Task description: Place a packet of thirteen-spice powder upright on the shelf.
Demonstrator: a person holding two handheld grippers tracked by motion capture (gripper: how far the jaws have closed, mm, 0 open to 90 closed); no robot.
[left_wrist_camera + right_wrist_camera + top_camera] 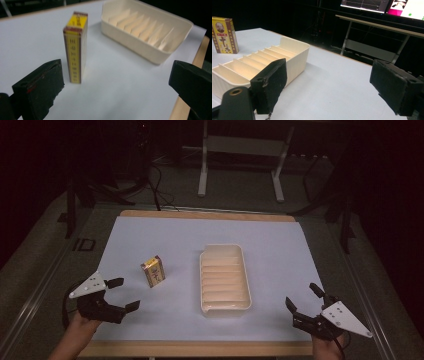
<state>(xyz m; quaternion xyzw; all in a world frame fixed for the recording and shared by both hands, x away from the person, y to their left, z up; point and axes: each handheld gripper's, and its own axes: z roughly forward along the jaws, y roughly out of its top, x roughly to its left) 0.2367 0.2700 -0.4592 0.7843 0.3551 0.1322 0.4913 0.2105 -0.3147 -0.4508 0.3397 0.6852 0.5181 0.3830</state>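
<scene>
A small yellow and brown box (153, 272) stands upright on the white sheet, left of a cream tray (224, 305) with several inner ridges. My left gripper (123, 293) is open near the front left, a short way in front of the box (75, 53), with nothing between its jaws. The tray (140, 43) lies beyond the box in the left gripper view. My right gripper (304, 297) is open at the front right, clear of the tray (297, 60), and holds nothing. The box (224, 35) stands beyond the tray in the right gripper view.
The white sheet (150, 235) covers a wooden table with its edge (200, 349) showing in front. A metal table frame (240, 150) stands beyond the far edge. Lit screens (382, 6) hang in the dark background.
</scene>
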